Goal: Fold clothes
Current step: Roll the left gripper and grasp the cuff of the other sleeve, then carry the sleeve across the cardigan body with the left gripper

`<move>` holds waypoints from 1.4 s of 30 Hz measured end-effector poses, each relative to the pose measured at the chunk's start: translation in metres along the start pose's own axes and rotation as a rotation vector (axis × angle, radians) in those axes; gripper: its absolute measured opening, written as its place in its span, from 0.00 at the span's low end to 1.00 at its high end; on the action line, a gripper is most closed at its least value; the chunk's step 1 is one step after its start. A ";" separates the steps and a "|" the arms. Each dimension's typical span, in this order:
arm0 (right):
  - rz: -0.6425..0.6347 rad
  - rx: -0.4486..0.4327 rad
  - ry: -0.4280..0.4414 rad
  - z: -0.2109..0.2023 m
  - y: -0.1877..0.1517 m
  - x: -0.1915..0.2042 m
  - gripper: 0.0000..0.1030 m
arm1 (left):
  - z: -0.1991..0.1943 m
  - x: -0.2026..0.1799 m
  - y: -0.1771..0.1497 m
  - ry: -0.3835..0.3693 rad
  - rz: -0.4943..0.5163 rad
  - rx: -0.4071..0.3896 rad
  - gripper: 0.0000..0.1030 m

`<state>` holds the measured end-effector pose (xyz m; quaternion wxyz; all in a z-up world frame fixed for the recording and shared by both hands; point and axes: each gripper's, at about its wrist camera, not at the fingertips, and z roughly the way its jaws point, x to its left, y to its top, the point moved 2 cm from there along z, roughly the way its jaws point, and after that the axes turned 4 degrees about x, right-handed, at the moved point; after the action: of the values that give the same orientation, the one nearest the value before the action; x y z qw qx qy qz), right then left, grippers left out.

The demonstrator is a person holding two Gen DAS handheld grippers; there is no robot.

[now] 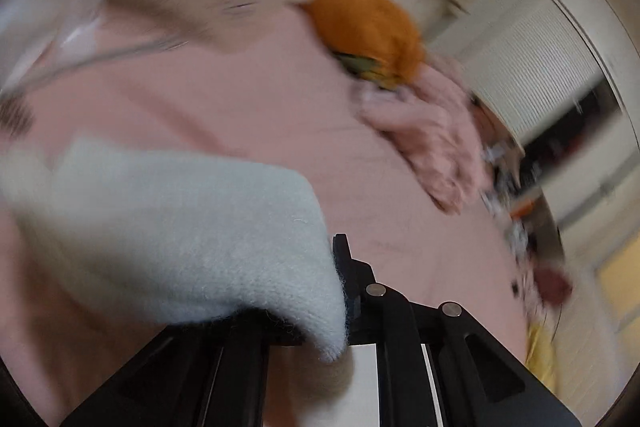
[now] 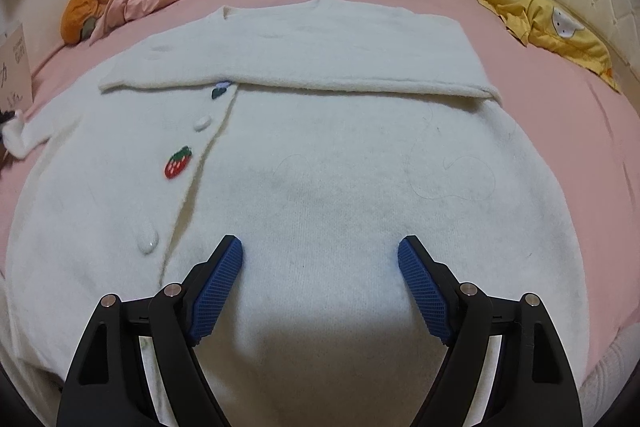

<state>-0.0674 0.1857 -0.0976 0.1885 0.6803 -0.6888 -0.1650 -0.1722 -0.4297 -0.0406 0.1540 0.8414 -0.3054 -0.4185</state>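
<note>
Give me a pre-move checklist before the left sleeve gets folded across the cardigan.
1. Left gripper holds white knit fabric: ok, jaws shut on it.
2. That fabric is the sleeve: cannot tell, view blurred.
3. Right gripper free: ok, jaws open over the cardigan.
4. Other sleeve already folded across the chest: ok.
5. Cardigan body flat on the pink bed: ok.
6. Yellow garment clear of the cardigan: ok.
</note>
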 end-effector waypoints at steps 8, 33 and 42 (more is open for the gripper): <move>0.112 -0.102 0.109 -0.028 0.013 -0.017 0.78 | 0.027 -0.203 -0.056 -0.022 0.509 0.051 0.11; 0.601 -0.383 0.336 -0.103 0.061 -0.195 0.78 | 0.089 -0.395 -0.545 0.249 2.212 -0.156 0.10; 0.270 -0.207 0.446 -0.090 0.210 -0.165 0.78 | 0.093 -0.387 -0.580 0.476 2.683 -0.207 0.09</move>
<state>-0.2069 0.3576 0.0766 0.4241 0.5791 -0.6942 -0.0542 -0.2027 0.2633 -0.1591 0.5482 -0.0630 -0.8134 0.1841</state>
